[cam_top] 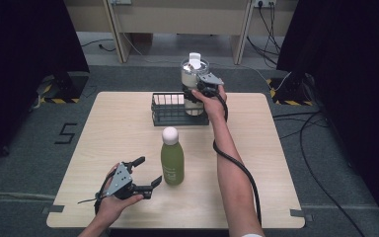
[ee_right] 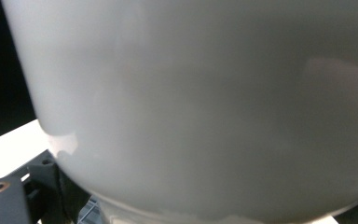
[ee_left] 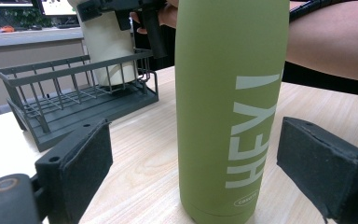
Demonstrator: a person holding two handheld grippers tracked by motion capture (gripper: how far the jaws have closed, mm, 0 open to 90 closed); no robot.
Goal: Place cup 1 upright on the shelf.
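My right gripper (cam_top: 197, 92) clamps the white cup (cam_top: 193, 74) at the rack's (cam_top: 175, 117) right end to seat it, left gripper (cam_top: 147, 172) spread wide beside the green bottle (cam_top: 172, 159), ready to grab.

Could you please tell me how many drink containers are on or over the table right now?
2. A green bottle stands upright near the table's middle, between the open left hand-held gripper jaws. A white tumbler is at the wire basket, held by the right hand-held gripper.
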